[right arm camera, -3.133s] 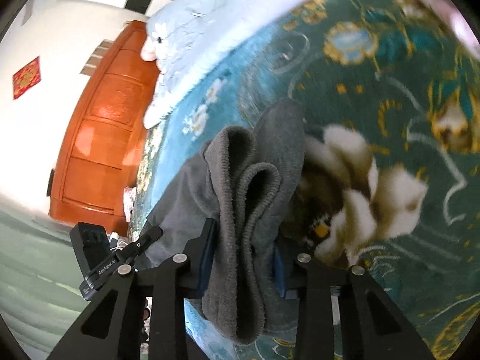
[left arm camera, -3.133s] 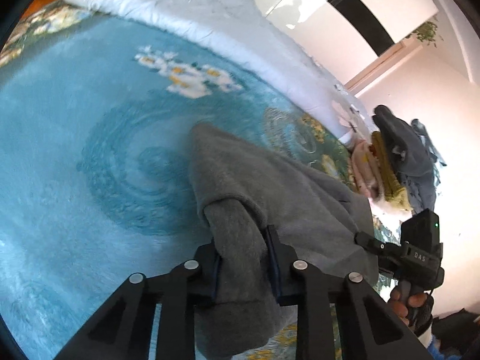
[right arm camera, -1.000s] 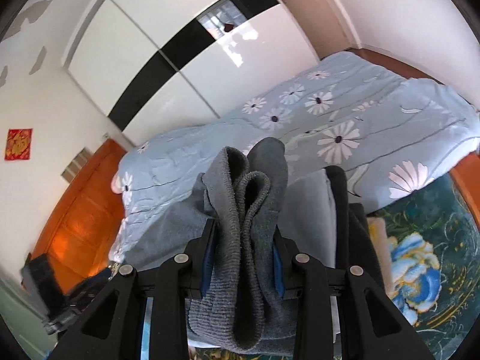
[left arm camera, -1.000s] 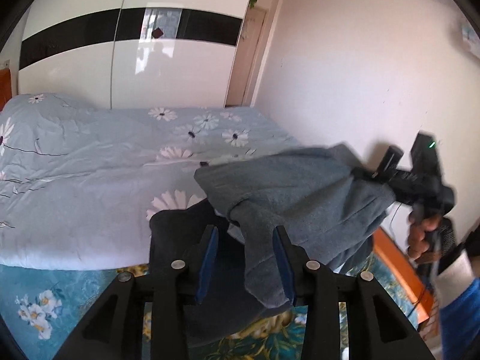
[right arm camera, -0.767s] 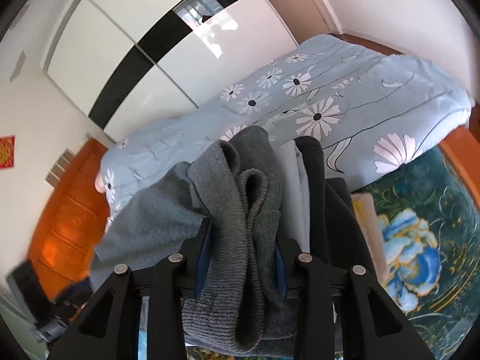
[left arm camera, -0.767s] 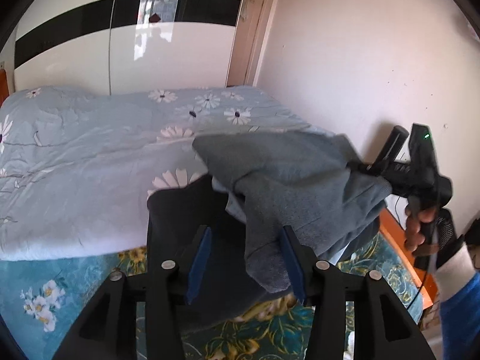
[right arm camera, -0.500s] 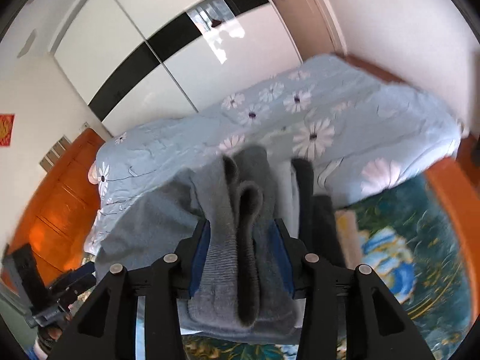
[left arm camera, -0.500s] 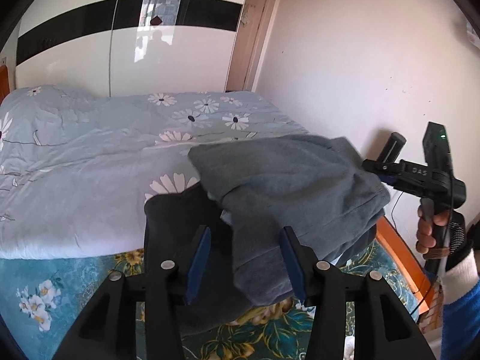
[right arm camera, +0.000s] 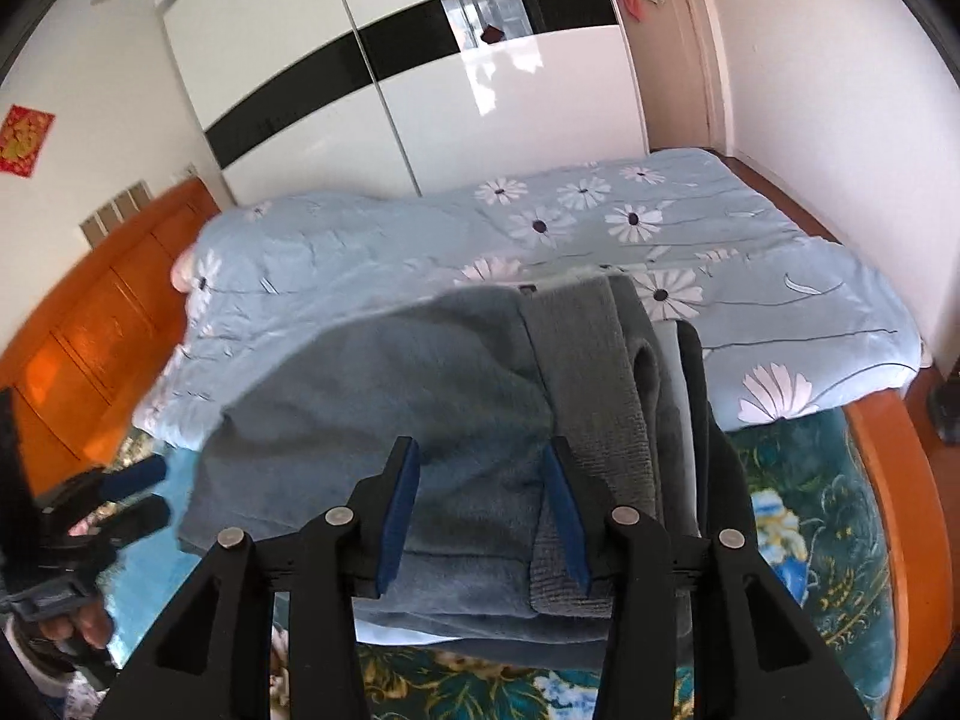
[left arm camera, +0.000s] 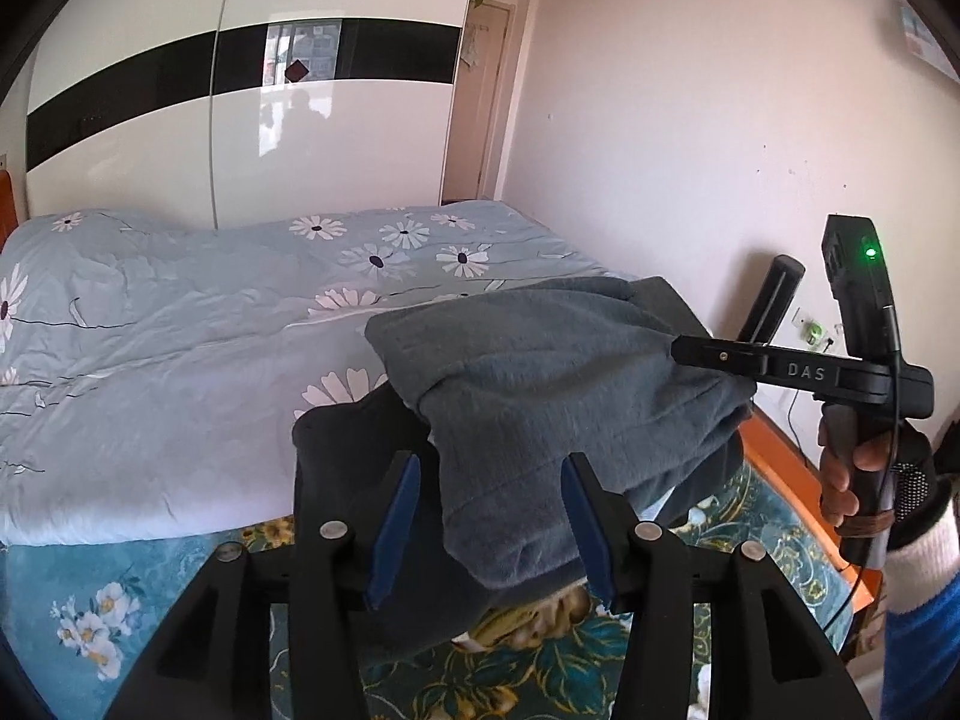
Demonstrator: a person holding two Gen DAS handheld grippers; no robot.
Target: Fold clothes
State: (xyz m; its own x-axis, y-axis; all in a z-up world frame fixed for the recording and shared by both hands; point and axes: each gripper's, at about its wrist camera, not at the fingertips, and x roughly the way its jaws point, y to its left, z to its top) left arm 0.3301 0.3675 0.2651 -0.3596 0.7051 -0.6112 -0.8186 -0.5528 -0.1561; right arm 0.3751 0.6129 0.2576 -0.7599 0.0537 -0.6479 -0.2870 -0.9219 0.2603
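The folded grey garment (left arm camera: 540,378) lies on top of a stack of folded clothes, over a dark folded piece (left arm camera: 348,456). My left gripper (left arm camera: 489,516) is open, its blue pads either side of the garment's near edge and apart from it. In the right wrist view the same grey garment (right arm camera: 384,396) sits on the stack, with a ribbed grey fold (right arm camera: 600,384) on its right side. My right gripper (right arm camera: 480,513) is open around its near edge. The right gripper also shows in the left wrist view (left arm camera: 684,348), at the garment's far right side.
The stack stands on a teal floral blanket (left arm camera: 540,678) covering the bed. A light blue daisy duvet (left arm camera: 210,330) lies behind it. A white and black wardrobe (left arm camera: 240,108) stands behind. An orange wooden headboard (right arm camera: 90,330) is at left, the bed's orange edge (right arm camera: 888,480) at right.
Both grippers carried the folded grey garment from the blanket up onto the stack. In the last second both have opened and let go; the garment now rests on the stack.
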